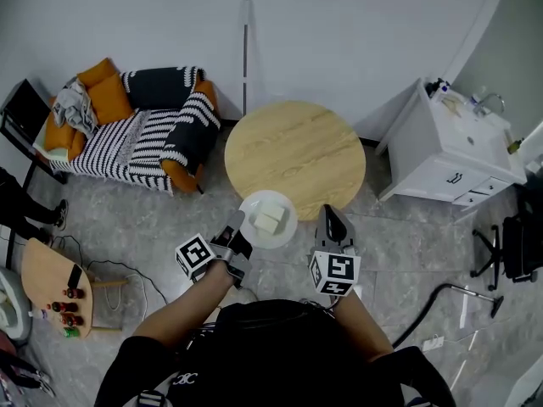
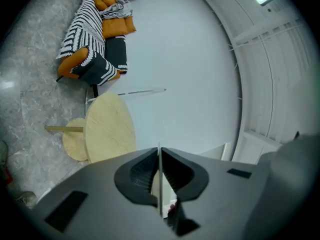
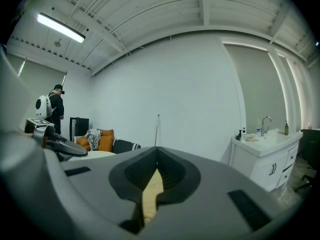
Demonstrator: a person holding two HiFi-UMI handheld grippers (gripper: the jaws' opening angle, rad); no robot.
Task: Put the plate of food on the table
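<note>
While the jaws of the left gripper (image 1: 238, 222) pinch the plate (image 1: 282, 228) by its rim at 8 o'clock, those of the right gripper (image 1: 332, 214) sit closed and empty near its 3 o'clock. The plate, bearing pale food pieces (image 1: 266, 220), hovers at the 6 o'clock edge of the round wooden counter (image 1: 297, 147).

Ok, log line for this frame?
left gripper: shut on plate rim | right gripper: shut, empty | plate: held by round table edge, not set down

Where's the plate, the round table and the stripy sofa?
plate (image 1: 270, 200), head view, bare white part near its far rim.
round table (image 1: 294, 147), head view, middle of the wooden top.
stripy sofa (image 1: 144, 134), head view, striped seat.
</note>
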